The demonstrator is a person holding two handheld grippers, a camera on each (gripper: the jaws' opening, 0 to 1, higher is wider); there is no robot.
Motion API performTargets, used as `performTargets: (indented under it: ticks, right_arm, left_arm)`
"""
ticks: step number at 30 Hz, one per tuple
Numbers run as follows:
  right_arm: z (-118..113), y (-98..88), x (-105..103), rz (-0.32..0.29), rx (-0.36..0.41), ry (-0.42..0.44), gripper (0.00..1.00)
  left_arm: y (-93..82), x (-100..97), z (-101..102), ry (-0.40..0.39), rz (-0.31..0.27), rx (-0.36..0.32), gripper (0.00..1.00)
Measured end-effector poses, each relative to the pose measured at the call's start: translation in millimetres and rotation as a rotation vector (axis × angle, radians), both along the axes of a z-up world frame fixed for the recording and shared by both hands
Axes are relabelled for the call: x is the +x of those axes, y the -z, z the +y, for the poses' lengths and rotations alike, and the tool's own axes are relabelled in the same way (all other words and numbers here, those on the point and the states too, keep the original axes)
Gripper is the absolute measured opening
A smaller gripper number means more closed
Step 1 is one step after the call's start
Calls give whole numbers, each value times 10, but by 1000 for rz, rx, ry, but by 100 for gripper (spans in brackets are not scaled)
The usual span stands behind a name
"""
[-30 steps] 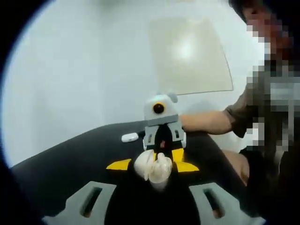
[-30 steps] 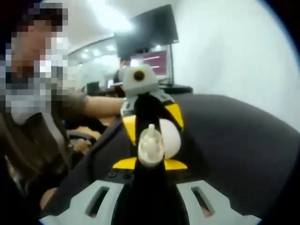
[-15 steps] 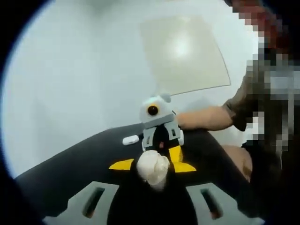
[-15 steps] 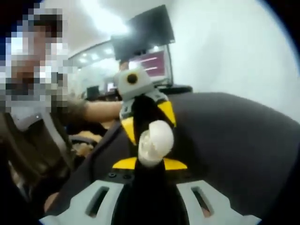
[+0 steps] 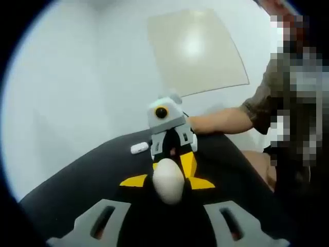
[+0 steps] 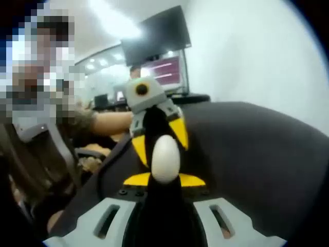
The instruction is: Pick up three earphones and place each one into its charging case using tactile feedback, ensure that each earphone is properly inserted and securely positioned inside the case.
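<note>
A white egg-shaped charging case [image 5: 168, 180] with its lid closed is held in the air between my two grippers, which face each other. My left gripper [image 5: 168, 183] is shut on the case, with its yellow-tipped jaws at either side. My right gripper [image 5: 172, 150] meets the case from the far side. In the right gripper view the case [image 6: 165, 158] stands upright above my right gripper [image 6: 164, 179], which is shut on it. My left gripper [image 6: 157, 135] sits just behind the case. A small white earphone piece [image 5: 139, 148] lies on the black table [image 5: 77, 180].
A person sits at the table's edge, with a forearm [image 5: 218, 121] stretched toward the grippers. A beige panel [image 5: 195, 49] hangs on the white wall. In the right gripper view a dark monitor [image 6: 159, 36] stands beyond the black table [image 6: 247, 144].
The case stood open a second ago with its lid up and an earphone showing. Its lid has since come down, and it is now one smooth closed shape. Both grippers stayed together.
</note>
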State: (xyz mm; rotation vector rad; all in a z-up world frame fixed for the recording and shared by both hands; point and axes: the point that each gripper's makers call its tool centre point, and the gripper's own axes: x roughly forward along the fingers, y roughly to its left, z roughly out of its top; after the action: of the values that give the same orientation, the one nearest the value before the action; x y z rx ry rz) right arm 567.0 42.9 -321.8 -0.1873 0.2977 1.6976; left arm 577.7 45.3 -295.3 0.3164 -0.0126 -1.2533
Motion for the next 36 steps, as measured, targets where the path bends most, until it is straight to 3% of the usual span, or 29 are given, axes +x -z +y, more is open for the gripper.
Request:
performTargets:
  ticks: [8,12,14,20,29,36]
  right_arm:
    - [-15,-10,39,-7,7,3,21]
    - [-22,-49,95,47,27,27,21]
    - [-19,-63,112,93,30,30,22]
    - [0,-42,107,75,21,35,22]
    - [11,-39,179,61,22,62,24]
    - [7,-36,276,-24,26,104,31]
  left_arm:
    - [-95,-65,39,22,-9,-43,34]
    - [20,-60,42,-1,-130,79,39]
    - [75,-16,39,-18,-133,98,41]
    - [94,117,107,-76,-157,115,33]
    - [113,153,107,-79,-130,97,32]
    - [108,165,113,-75,-92,79,33]
